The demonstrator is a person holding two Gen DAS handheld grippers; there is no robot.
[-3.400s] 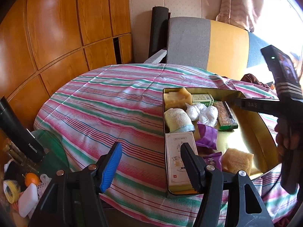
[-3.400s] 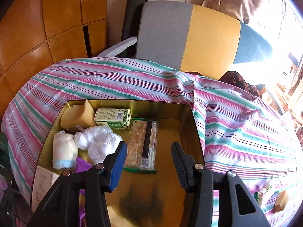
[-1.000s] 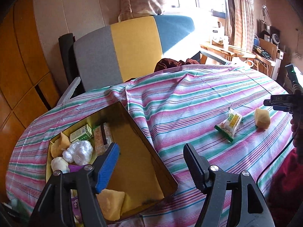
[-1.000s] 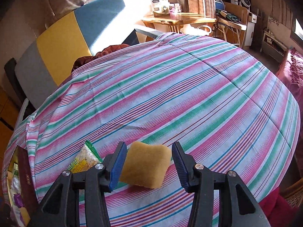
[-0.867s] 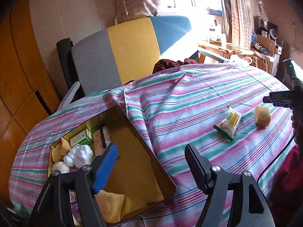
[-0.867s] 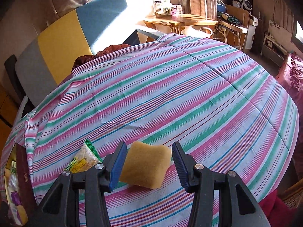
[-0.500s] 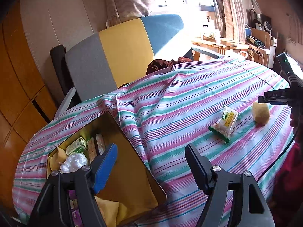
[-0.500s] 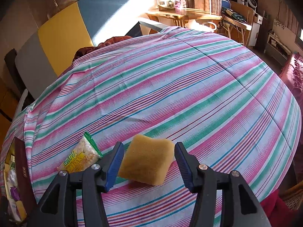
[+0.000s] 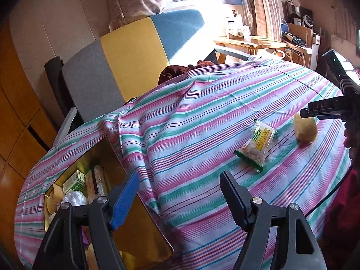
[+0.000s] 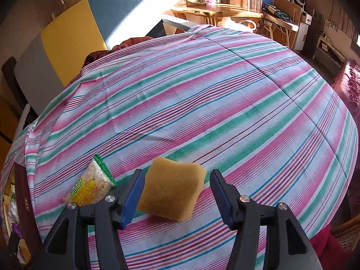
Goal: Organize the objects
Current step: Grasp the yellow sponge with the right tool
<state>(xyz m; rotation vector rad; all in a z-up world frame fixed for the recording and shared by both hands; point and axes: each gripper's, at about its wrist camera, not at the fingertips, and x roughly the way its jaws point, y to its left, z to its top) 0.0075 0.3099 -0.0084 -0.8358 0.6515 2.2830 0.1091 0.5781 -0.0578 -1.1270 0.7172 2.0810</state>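
A tan sponge (image 10: pixel 172 191) lies on the striped tablecloth (image 10: pixel 202 103) between the jaws of my right gripper (image 10: pixel 176 173). Those jaws are opening, and a gap shows on both sides of the sponge. The left wrist view has the same sponge (image 9: pixel 306 128) under one of the right gripper's fingers (image 9: pixel 319 109). A green and yellow snack packet (image 10: pixel 90 186) lies just left of the sponge. My left gripper (image 9: pixel 180 175) hangs open and empty over the cloth, between the packet (image 9: pixel 256 144) and a gold box (image 9: pixel 144 229) holding several items.
A grey, yellow and blue chair (image 9: pixel 135 51) stands behind the table, with a dark cloth (image 9: pixel 177 69) on its seat. A wooden side table (image 10: pixel 216 9) with boxes sits by the window. A person's hand (image 9: pixel 351 135) holds the right gripper at the table's right edge.
The right gripper left the box for the sponge, and its jaws have spread away from it. The left gripper swung from the box toward the packet.
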